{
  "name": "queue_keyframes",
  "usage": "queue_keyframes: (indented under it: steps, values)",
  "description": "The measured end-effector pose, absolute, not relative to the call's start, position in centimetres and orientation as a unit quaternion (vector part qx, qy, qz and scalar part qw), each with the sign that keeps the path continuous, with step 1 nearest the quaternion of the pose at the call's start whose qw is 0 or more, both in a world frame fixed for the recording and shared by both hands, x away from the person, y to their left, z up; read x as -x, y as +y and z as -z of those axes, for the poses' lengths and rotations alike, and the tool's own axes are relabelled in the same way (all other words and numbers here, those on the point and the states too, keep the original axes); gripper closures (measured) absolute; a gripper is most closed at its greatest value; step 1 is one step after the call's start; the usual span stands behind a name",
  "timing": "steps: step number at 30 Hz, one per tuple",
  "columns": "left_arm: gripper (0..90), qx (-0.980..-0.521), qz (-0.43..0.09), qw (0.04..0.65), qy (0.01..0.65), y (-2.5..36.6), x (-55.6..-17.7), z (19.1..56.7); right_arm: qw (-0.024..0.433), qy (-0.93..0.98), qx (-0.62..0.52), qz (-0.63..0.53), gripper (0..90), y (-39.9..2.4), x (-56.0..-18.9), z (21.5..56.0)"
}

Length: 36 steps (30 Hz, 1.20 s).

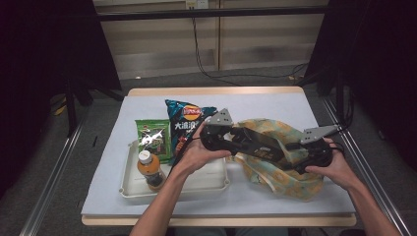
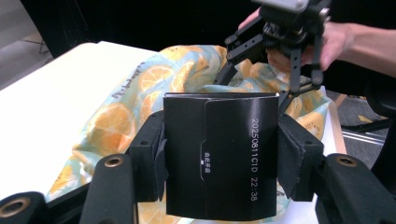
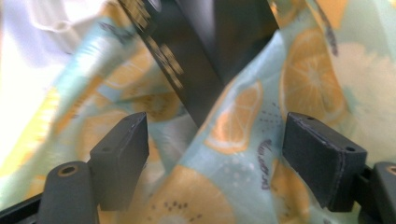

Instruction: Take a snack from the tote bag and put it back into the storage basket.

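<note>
A flat black box (image 2: 219, 158) with white printed date code sits upright between the pads of my left gripper (image 2: 219, 140), which is shut on its two sides. In the high view my left gripper (image 1: 235, 138) holds that box (image 1: 258, 146) over the mouth of a pale blue cloth bag printed with orange slices (image 1: 280, 179). My right gripper (image 1: 294, 156) is at the bag's right side. Its jaws (image 3: 215, 158) stand open with a fold of the bag's fabric (image 3: 233, 121) rising between them, and the black box (image 3: 205, 60) shows blurred beyond.
At the left, a white tray (image 1: 129, 189) carries an orange drink bottle (image 1: 150, 169) and a green snack pack (image 1: 153, 138). A blue chip bag (image 1: 187, 120) lies behind it. A white cloth (image 1: 295, 103) covers the table.
</note>
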<state>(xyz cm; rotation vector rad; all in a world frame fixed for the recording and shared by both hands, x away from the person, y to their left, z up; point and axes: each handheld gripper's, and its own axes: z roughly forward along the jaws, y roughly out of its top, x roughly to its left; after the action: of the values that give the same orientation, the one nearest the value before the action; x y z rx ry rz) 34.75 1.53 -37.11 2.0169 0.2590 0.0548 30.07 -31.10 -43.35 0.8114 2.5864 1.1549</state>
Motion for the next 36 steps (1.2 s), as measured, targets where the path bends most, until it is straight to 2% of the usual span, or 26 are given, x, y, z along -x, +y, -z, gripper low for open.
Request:
queue_keyframes:
  steps: [9,17,23,36]
  values:
    - [43.9,-0.834,-0.032,0.538,0.116,3.1,-34.5,36.2,0.124,0.87,-0.311,-0.361,21.5,-32.4,-30.7,44.3]
    - [44.1,-0.821,-0.036,0.556,0.124,4.1,-34.5,35.6,0.147,0.861,-0.34,-0.35,28.1,-33.3,-32.0,44.9]
    - [44.2,-0.816,-0.04,0.562,0.129,4.8,-34.3,35.2,0.15,0.849,-0.359,-0.359,25.2,-33.7,-32.6,45.1]
    - [44.3,-0.814,-0.039,0.566,0.126,5.6,-34.0,34.9,0.14,0.826,-0.304,-0.453,16.9,-32.6,-30.5,40.5]
